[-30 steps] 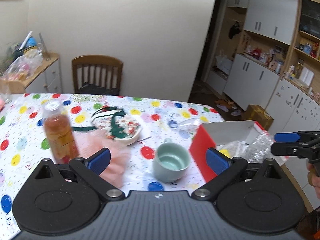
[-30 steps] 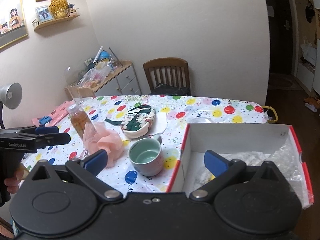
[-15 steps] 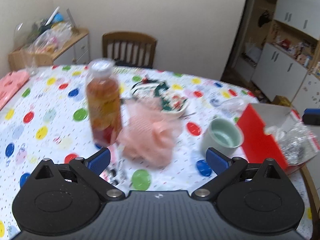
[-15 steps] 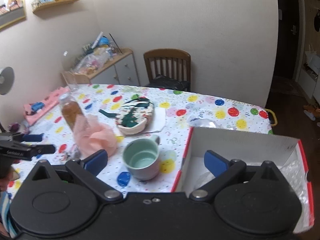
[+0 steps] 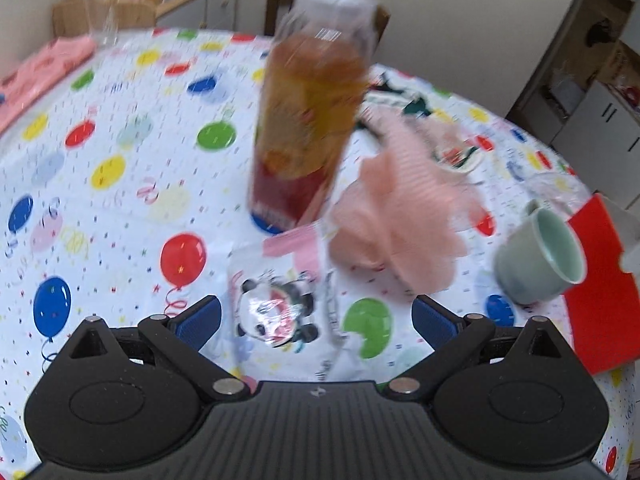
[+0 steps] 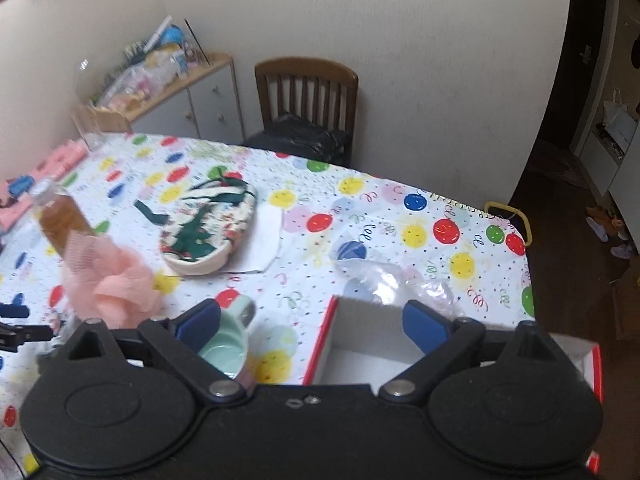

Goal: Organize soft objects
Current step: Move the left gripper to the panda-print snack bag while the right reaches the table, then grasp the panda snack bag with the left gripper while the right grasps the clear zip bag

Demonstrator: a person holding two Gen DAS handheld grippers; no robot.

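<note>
**Left-wrist and right-wrist views: table contents, listed left to right**

Left-wrist view, blurred throughout:
- Pink cloth at the far left edge of the table, which carries a balloon-print cover.
- Left gripper, low in the frame, jaws wide apart and clamped on nothing; its blue pads stand either side of a clear panda-print packet that lies flat on the cover. Contact between pads and packet cannot be told.
- Bottle of amber drink, upright, just behind the packet.
- Pink mesh pouf, a soft item, on the cover just right of the bottle; whether the two touch cannot be told.
- Patterned fabric pouch, mostly hidden behind the pouf.
- Pale green mug, right of the pouf and apart from it.
- Red-sided box at the right edge, just beside the mug.

Right-wrist view:
- Left gripper's fingers enter at the left edge, near the pouf.
- Bottle behind the pouf.
- Fabric pouch, green ribbon on top, mid-table, resting partly on a white sheet.
- Mug, partly hidden by the right gripper's left finger.
- Right gripper, jaws apart after just closing a little, nothing between them; it hangs over the box's near-left corner.
- Box, white inside, red outside; contents hidden.
- Crumpled clear plastic on the cover just behind the box.
- Wooden chair and a cluttered side cabinet against the far wall.
</note>
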